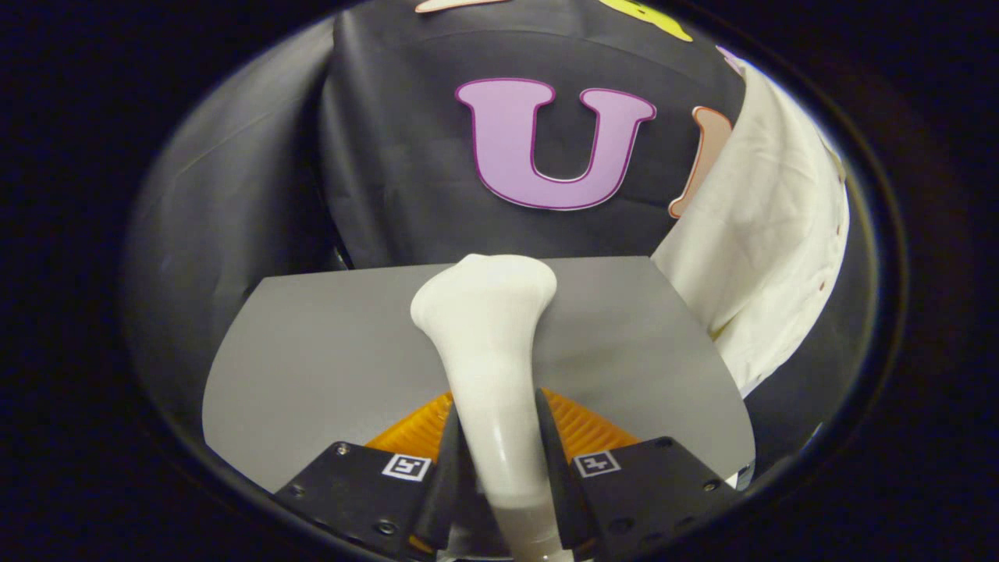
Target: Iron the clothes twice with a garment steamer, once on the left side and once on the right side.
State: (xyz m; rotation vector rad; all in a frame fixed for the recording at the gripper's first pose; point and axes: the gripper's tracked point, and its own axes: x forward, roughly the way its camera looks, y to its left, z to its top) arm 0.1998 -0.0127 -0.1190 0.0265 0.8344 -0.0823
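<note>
Gripper (495,457) fingers clench the white garment steamer (488,351) handle above the grey table (312,359); a white shirt (769,234) hangs beyond.

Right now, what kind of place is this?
Probably a staged recording booth set up for steaming clothes: black cloth wall, grey table, a white garment hanging beside it. The claw grips the white steamer.
</note>
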